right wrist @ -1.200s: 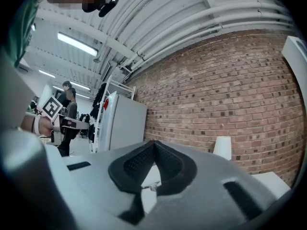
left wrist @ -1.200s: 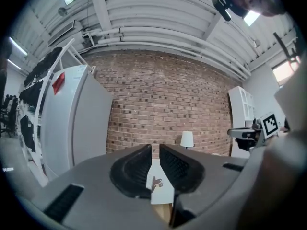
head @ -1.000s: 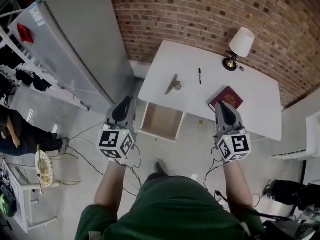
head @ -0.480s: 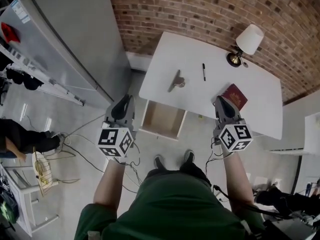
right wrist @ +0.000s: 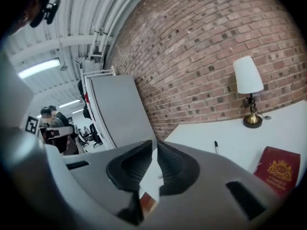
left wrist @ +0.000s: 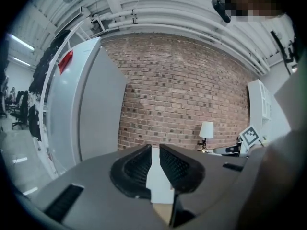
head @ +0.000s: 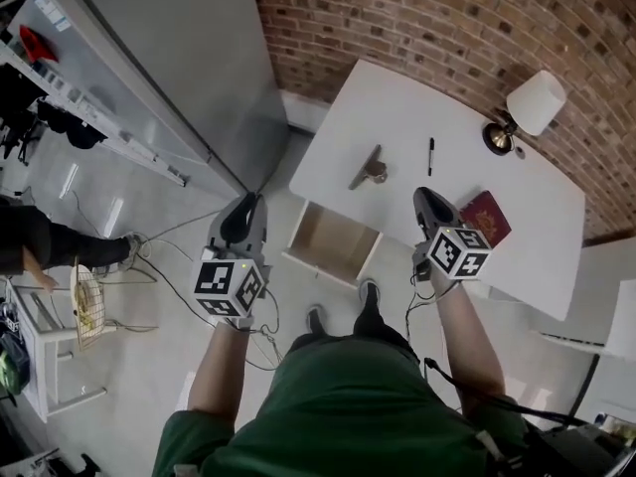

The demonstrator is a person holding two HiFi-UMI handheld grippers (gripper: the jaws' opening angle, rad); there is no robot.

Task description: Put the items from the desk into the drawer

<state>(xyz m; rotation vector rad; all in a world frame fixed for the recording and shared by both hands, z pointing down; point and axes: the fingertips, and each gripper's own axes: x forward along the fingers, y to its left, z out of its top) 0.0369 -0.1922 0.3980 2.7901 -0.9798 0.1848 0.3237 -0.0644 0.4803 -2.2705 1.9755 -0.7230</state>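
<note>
Brick wall (head: 447, 18) behind white tabletop (head: 397, 107), lamp (head: 532, 107), pen (head: 430, 156), red booklet (head: 492, 217), metal clip (head: 370, 168) on it, drawer (head: 335, 241) open below, left gripper (head: 248, 201) and right gripper (head: 423, 196) both nearly closed, empty

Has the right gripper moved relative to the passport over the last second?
Yes. The right gripper has shifted left, from over the red passport to beside it, nearer the open drawer.
</note>
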